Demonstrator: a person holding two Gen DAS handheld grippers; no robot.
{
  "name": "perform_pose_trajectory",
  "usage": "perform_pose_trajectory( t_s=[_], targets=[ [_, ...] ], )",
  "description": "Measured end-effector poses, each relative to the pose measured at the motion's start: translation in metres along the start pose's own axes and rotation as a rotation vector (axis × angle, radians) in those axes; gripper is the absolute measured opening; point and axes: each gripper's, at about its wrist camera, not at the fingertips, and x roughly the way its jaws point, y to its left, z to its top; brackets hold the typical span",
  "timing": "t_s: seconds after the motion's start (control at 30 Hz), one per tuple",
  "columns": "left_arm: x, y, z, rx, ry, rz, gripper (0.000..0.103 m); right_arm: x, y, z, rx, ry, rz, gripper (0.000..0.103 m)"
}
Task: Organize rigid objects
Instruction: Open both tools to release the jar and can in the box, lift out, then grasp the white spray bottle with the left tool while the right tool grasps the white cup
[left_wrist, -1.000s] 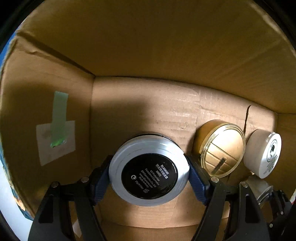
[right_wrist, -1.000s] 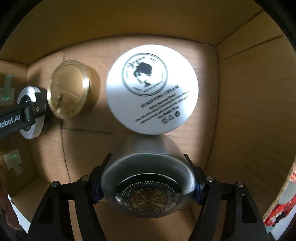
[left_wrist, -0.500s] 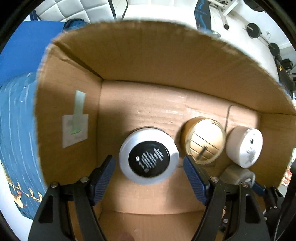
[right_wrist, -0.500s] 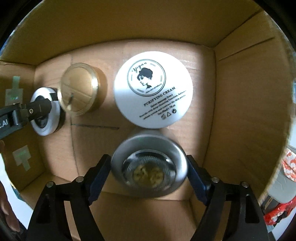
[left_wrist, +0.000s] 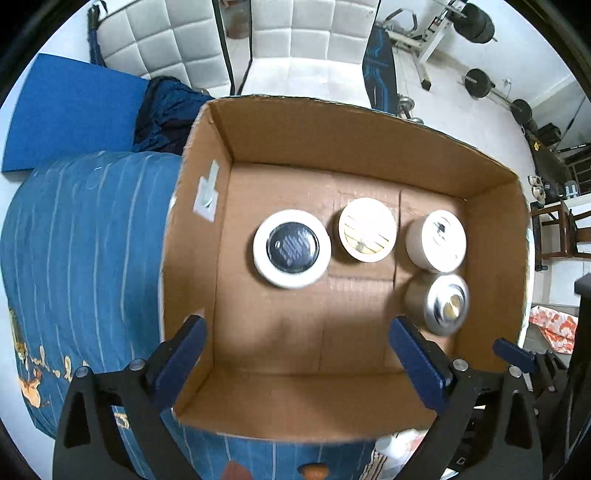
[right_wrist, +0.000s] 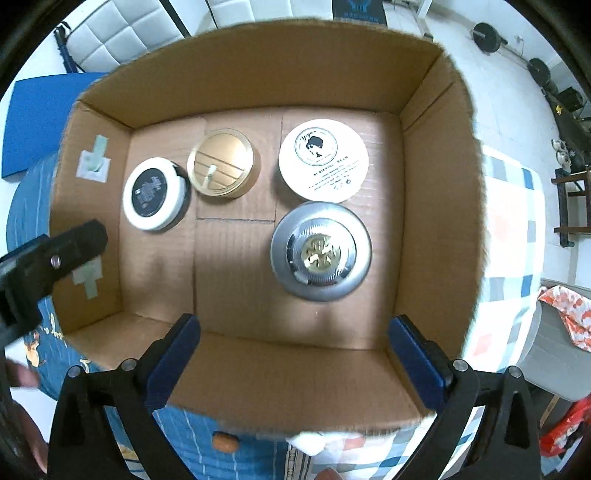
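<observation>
The black-lidded white jar (left_wrist: 291, 248) is no longer clamped between the left gripper (left_wrist: 295, 365) jaws: it is seen free on the box floor, well ahead of them. Likewise the silver tin (right_wrist: 320, 251) is released by the right gripper (right_wrist: 293, 360), whose jaws are now spread and drawn back above the cardboard box (right_wrist: 258, 70).

"Yoyan" on white jar lid (right_wrist: 324, 161)

My left gripper (left_wrist: 295, 354) hangs with its jaws spread wide, holding nothing. My right gripper (right_wrist: 293, 350) is likewise wide apart and unloaded.
</observation>
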Motion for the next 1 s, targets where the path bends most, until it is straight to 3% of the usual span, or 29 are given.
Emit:
perform_pose_trajectory(
  t_s=[0.17,0.43,0.7,1.0],
  targets=[
    [-0.034,0.003,-0.03,-0.01,-0.091,0.022,0.101,-0.026,-0.001,-0.016,-0.023,-0.072,-0.006,0.103],
    [-0.081,0.002,-0.067,-0.031,-0.228,0.057,0.101,-0.066,-0.003,-0.069,-0.041,-0.175,-0.029,0.103],
    [-0.121,0.003,-0.105,0.021,-0.338,0.047,0.101,-0.109,-0.004,-0.113,-0.002,-0.261,-0.046,0.103],
    [-0.16,0.007,-0.137,0.072,-0.41,0.031,0.101,-0.14,0.002,-0.145,0.052,-0.332,-0.013,0.103]
  ],
)
